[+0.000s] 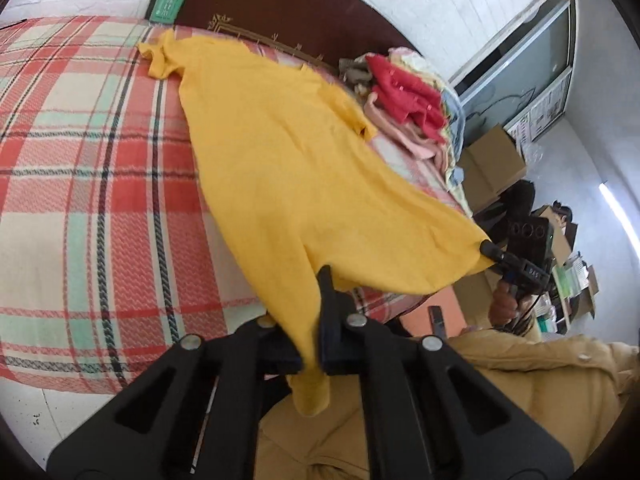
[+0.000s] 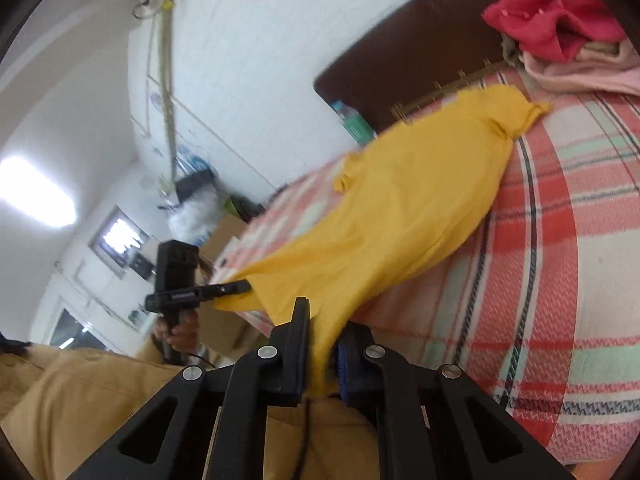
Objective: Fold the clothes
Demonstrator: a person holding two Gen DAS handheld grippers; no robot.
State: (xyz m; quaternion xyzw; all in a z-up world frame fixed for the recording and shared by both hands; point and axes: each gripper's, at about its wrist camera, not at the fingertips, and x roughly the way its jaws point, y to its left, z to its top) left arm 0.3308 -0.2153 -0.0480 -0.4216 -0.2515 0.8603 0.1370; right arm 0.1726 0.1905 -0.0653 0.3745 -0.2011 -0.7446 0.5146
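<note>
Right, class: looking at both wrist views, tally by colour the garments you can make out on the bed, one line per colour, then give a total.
Yellow: 1, the yellow shirt held at its near edge by the left gripper and the right gripper.
Red: 1, the red garment on the pile.
Pink: 1, the pink garment beneath it.
Total: 3 clearly distinguishable; the pile holds more pale pieces I cannot separate.

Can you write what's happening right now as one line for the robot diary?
step: lifting hem | left gripper: shut on yellow shirt | right gripper: shut on yellow shirt | sleeves end: on plaid bed
</note>
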